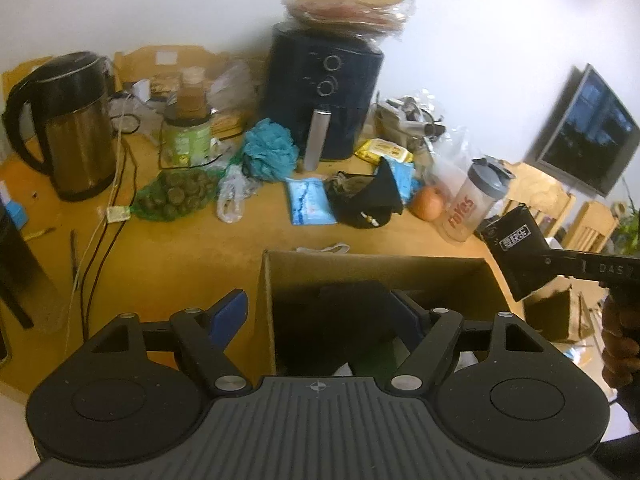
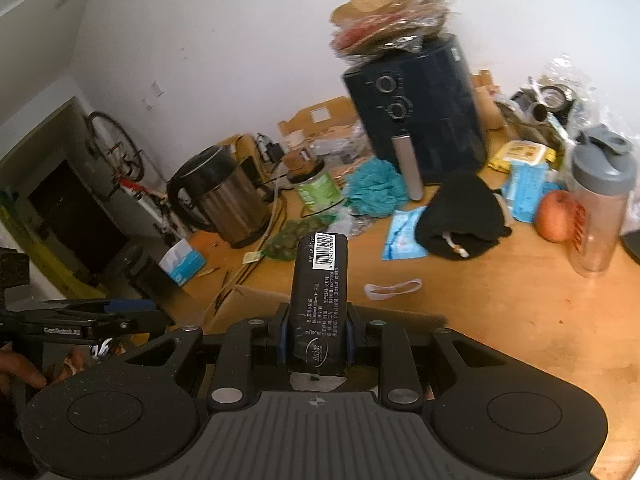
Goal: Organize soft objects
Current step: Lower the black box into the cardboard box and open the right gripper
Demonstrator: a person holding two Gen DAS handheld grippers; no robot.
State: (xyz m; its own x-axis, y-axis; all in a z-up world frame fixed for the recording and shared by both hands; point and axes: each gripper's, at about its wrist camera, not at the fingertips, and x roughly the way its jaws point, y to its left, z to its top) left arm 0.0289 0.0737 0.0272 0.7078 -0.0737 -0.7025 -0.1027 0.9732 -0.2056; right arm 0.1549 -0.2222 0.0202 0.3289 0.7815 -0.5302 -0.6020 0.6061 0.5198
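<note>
My left gripper (image 1: pixel 318 316) stands open above the left wall of a cardboard box (image 1: pixel 376 262); its blue pads (image 1: pixel 228 316) press on nothing. Dark soft items lie inside the box. My right gripper (image 2: pixel 316 336) is shut on a black tissue pack (image 2: pixel 320 292), which also shows at the box's right corner (image 1: pixel 516 248). On the wooden table lie a black beanie (image 1: pixel 364 200) (image 2: pixel 460 216), a teal bath pouf (image 1: pixel 268 152) (image 2: pixel 374 188), blue tissue packs (image 1: pixel 310 202) (image 2: pixel 404 232) and a white elastic band (image 1: pixel 324 248) (image 2: pixel 394 286).
A steel kettle (image 1: pixel 76 136), a green tin (image 1: pixel 186 140) and a dark air fryer (image 1: pixel 324 92) stand at the back. A shaker bottle (image 1: pixel 476 200), an apple (image 1: pixel 428 204) and yellow wipes (image 1: pixel 384 150) sit on the right. Cables (image 1: pixel 100 232) run along the left.
</note>
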